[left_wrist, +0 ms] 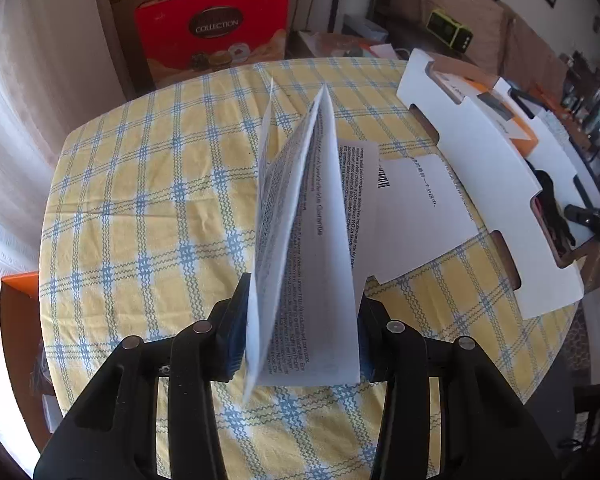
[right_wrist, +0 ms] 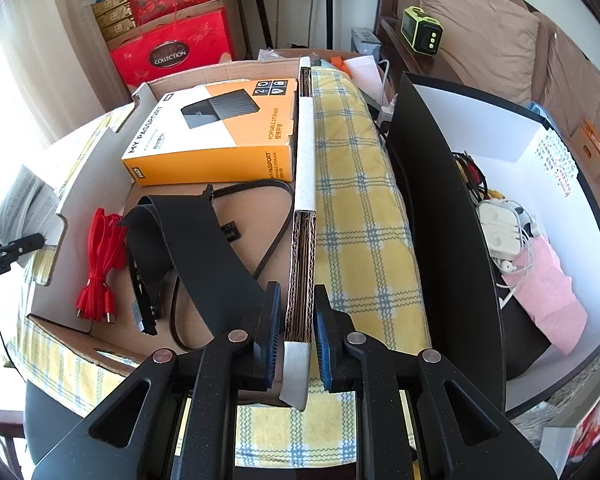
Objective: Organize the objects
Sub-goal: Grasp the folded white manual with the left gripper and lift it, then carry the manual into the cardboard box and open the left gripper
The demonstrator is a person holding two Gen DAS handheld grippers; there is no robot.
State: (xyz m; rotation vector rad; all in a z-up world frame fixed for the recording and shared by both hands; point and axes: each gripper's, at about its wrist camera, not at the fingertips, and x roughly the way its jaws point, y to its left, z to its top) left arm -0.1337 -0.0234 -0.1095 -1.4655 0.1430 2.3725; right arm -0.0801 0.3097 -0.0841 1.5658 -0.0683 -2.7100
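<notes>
Closest to me on the left wrist view, my left gripper (left_wrist: 300, 332) is clenched on a folded paper leaflet (left_wrist: 300, 220), the blue pads pressing its lower edge from both sides. The leaflet stands up on edge above the yellow and blue checked tablecloth (left_wrist: 148, 200), its printed pages fanned slightly apart. Just beyond it on the cloth I see more loose printed sheets (left_wrist: 412, 216), one with a barcode, lying flat and partly under the white flap of a cardboard box (left_wrist: 492, 168). Farther back a red gift box (left_wrist: 214, 36) stands behind the table.

On the right wrist view, my right gripper (right_wrist: 296, 336) straddles the near wall of that cardboard box (right_wrist: 304, 200); the corrugated edge sits between the pads with a small gap on each side, so I cannot tell whether it is truly gripped. Inside the box, nearest me, lies a black strap (right_wrist: 204, 248) over a dark cable (right_wrist: 272, 248), with a bundle of red cables (right_wrist: 100, 264) to the left. Behind them rests an orange hard drive box (right_wrist: 216, 136). To the right, past a strip of tablecloth, an open white bin (right_wrist: 540, 152) with dark outer walls holds white earphones (right_wrist: 504, 236) and something pink. At the far left edge I see the leaflet and the tip of my left gripper beside the box flap
</notes>
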